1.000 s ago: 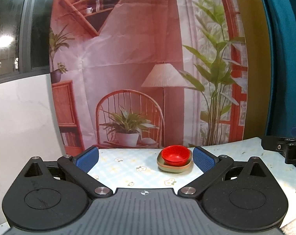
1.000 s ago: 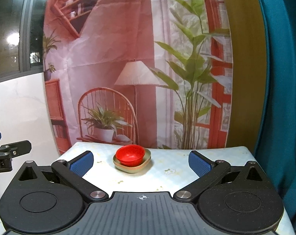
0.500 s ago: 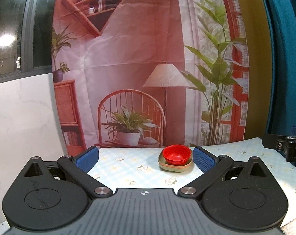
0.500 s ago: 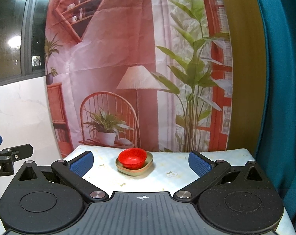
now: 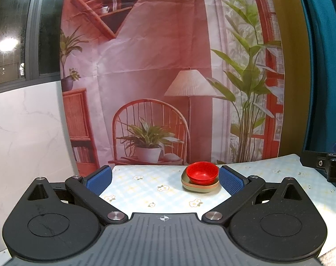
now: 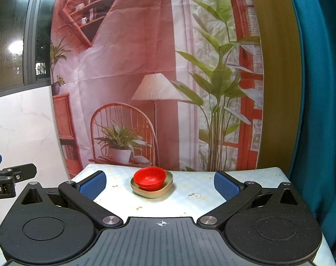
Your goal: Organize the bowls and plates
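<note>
Holding both grippers, left (image 5: pixel 165 178) and right (image 6: pixel 160 182), back with jaws wide and empty, we judge sorting done: the glossy red bowl (image 6: pixel 149 177) sits nested in stacked beige rounded-square plates (image 6: pixel 151 192) mid-desk (image 6: pixel 194 201).

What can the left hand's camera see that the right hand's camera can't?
Only the left wrist view shows the right gripper from the side, at the right edge, and a whitish cloth corner at bottom right. Only the right wrist view shows the left gripper at its left edge, with some lettering on it. Both show the red bowl sitting in the beige plates on the flowered tablecloth, the printed backdrop, and open blue-padded fingers holding nothing.
</note>
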`<state>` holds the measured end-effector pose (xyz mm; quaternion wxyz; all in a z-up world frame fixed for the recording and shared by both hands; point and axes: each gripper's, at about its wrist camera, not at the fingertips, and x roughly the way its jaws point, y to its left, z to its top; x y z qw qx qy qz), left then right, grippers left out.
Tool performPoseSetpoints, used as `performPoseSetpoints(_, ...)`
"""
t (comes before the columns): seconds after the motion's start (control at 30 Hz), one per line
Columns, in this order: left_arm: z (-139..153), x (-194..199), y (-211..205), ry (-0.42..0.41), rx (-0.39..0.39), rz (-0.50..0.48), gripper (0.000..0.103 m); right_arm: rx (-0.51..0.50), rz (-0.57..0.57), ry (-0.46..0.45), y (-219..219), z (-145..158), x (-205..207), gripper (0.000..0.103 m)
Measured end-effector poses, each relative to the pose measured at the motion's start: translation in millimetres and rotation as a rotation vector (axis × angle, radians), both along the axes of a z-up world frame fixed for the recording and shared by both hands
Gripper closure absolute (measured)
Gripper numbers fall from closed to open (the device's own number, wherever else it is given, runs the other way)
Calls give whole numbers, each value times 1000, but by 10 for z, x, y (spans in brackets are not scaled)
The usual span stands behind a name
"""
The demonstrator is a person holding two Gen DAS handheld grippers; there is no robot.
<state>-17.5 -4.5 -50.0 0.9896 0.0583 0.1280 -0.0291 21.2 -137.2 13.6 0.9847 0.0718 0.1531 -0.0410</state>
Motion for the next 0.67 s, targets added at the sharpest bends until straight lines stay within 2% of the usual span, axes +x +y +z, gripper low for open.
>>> performPoseSetpoints(0.67, -4, 24, 25, 6, -5, 13, 0, 1, 1, 3, -14, -13, 9, 0)
